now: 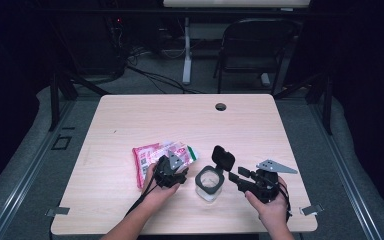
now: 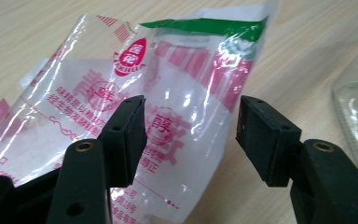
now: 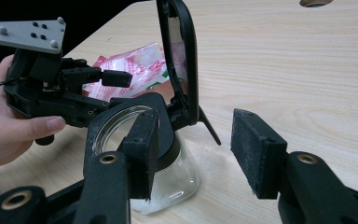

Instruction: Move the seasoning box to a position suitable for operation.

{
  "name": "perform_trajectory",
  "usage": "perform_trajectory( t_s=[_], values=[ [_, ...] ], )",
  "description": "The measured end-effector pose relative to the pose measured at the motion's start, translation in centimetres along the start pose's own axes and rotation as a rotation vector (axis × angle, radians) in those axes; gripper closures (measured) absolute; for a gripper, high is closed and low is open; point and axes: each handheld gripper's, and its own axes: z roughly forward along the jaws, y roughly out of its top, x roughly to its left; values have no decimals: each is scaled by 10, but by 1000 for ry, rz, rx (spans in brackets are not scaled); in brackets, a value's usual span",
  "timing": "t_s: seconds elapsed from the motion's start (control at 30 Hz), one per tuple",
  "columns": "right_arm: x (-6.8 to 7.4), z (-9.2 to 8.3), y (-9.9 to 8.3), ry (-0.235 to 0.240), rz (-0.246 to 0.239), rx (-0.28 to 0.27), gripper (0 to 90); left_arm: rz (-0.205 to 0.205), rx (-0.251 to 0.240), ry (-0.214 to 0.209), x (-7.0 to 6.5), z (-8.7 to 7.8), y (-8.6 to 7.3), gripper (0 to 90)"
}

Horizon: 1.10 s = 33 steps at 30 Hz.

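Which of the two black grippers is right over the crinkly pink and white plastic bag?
The left gripper. Its open jaws hang over the pink and white plastic bag, while the right gripper sits beside the clear glass jar with its black flip lid up.

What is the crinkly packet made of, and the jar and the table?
The packet looks like thin, glossy plastic film: it wrinkles, shines, and is see-through between the pink print. The jar seems clear glass, though it could be hard plastic; its flip lid and collar look like matte black plastic. The table shows pale wood grain, probably a smooth laminate.
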Motion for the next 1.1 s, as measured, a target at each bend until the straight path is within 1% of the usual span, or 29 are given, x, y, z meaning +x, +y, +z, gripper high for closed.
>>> perform_trajectory(
  t_s=[0.1,0.2,0.33,0.4,0.6,0.7,0.8,0.83,0.87,0.93,0.97,1.0,1.1],
  values=[
    [-1,-1,0,5,6,-4,517,-12,0,3,3,1,-1,469],
    [-1,-2,0,3,7,-6,517,-28,-6,-7,6,0,-1,486],
    [-1,-2,0,0,6,-4,517,-35,-19,-14,6,1,-2,552],
    [-1,-1,0,1,5,-5,517,-54,-20,-35,8,2,-3,580],
    [-2,0,-1,-2,4,0,513,-86,-27,-55,14,2,-6,654],
    [-3,0,-1,-7,8,-2,513,-111,-37,-71,17,2,-7,707],
    [-3,0,-2,-9,8,0,513,-137,-35,-91,21,2,-8,760],
    [-3,0,-2,-9,8,0,513,-144,-35,-90,21,1,-8,772],
    [-3,0,-2,-10,9,0,513,-153,-36,-90,22,1,-8,778],
    [-2,1,-2,-7,12,2,513,-176,-41,-103,24,2,-9,780],
    [-2,1,-3,-4,10,1,513,-190,-37,-106,25,2,-9,777],
    [-2,1,-3,-4,8,3,513,-198,-37,-114,26,3,-10,768],
    [-2,2,-3,-5,4,8,513,-225,-42,-119,27,5,-12,753]
  ],
)
